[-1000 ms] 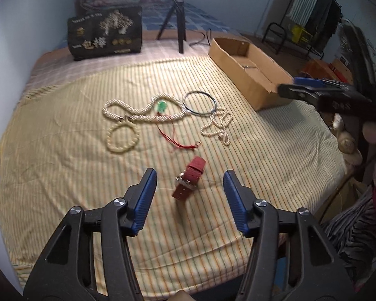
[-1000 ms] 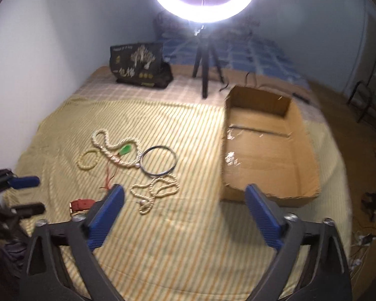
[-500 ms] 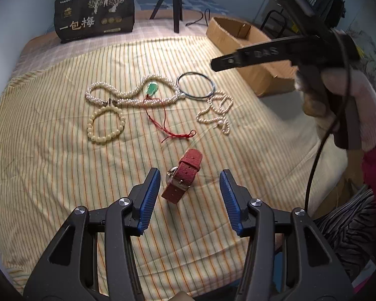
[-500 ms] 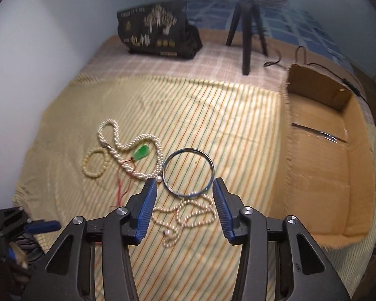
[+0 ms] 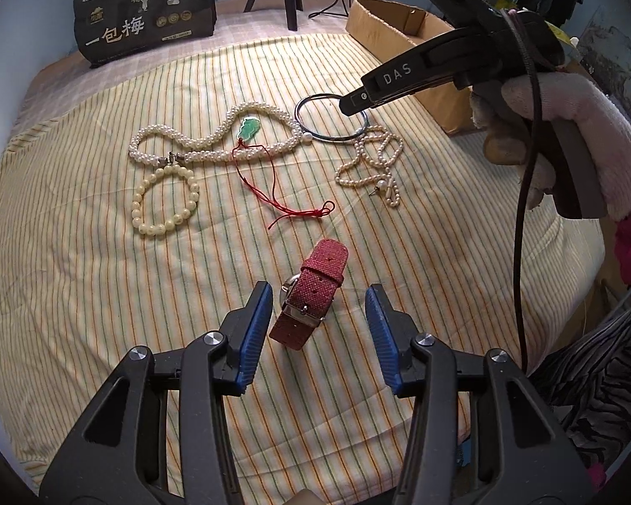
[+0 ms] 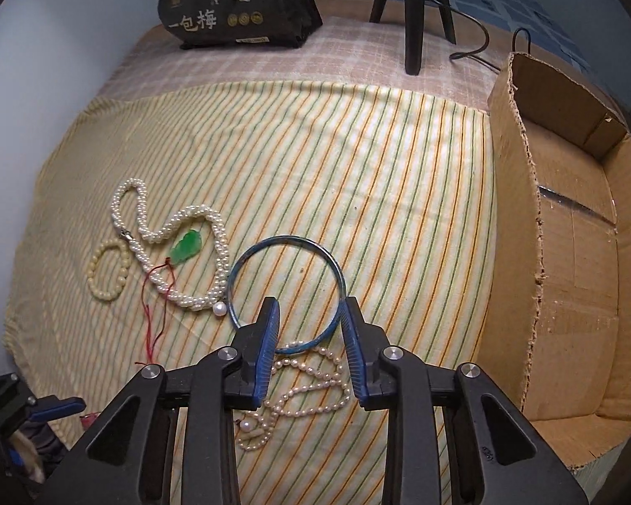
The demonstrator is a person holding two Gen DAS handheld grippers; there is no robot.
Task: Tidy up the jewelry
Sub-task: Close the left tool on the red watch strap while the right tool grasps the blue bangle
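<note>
A red fabric-strap watch lies on the striped bedspread between the blue pads of my left gripper. Those jaws are closing, and neither pad presses on the watch. A blue bangle lies flat further back. My right gripper points down over its near arc. Its jaws are closing with that arc between them, and the pads do not clamp it. In the left wrist view a gloved hand holds the right gripper above the bangle.
A twisted pearl necklace, a green pendant on red cord, a cream bead bracelet and a thin pearl strand lie around the bangle. An open cardboard box sits right. A black bag and tripod stand behind.
The right gripper swung left from the box side and sank over the bangle, its jaws narrowing a lot. The left gripper sank toward the watch and its jaws narrowed slightly.
</note>
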